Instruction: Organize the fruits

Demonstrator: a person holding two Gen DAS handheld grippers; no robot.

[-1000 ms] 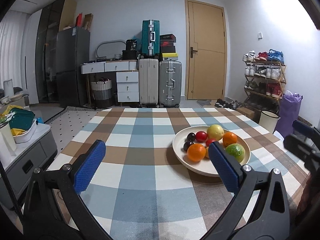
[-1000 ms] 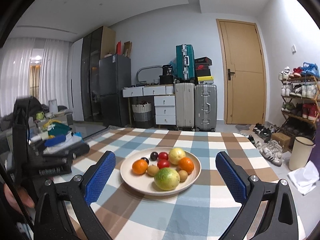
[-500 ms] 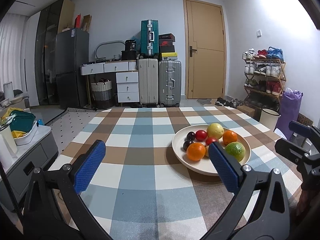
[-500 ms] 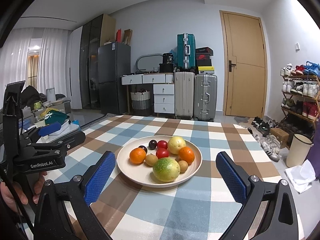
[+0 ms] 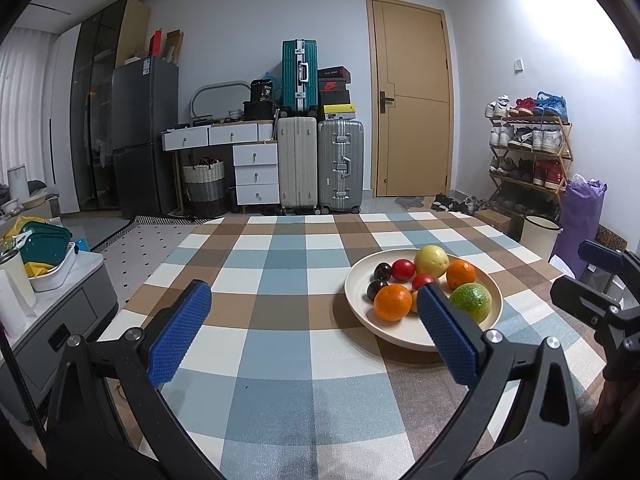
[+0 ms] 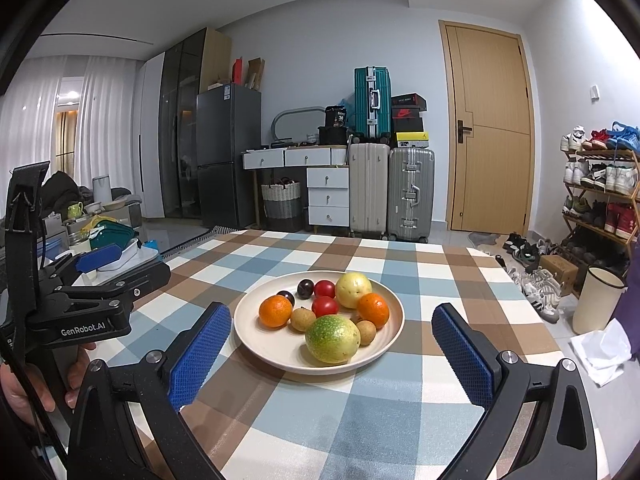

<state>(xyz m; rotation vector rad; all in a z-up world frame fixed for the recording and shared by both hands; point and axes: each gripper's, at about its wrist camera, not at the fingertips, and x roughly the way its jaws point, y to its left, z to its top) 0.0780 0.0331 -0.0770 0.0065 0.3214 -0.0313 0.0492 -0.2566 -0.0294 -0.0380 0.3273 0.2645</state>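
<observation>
A cream plate (image 6: pixel 256 340) sits on the checked tablecloth and holds two oranges (image 6: pixel 275 311), a yellow fruit (image 6: pixel 353 290), a green fruit (image 6: pixel 332 339), red tomatoes (image 6: pixel 325 306), dark plums (image 6: pixel 305 288) and small brown fruits (image 6: pixel 303 319). My right gripper (image 6: pixel 330 314) hangs open just in front of the plate, with nothing between its blue pads. My left gripper (image 5: pixel 312 296) is open too, to the left of the plate (image 5: pixel 400 340); its right pad hides part of the fruit. An orange (image 5: pixel 393 302) lies nearest to it.
The table (image 5: pixel 280 280) stretches away toward suitcases (image 5: pixel 320 168) and a door. A low cabinet with containers (image 5: pixel 48 248) stands off the left edge. A bin (image 6: pixel 596 300) and a shoe rack (image 6: pixel 596 200) are on the right. A hand (image 6: pixel 24 384) holds the left gripper.
My right gripper has moved a little closer to the plate, which looks larger now. The left gripper has hardly moved. Both stay open.
</observation>
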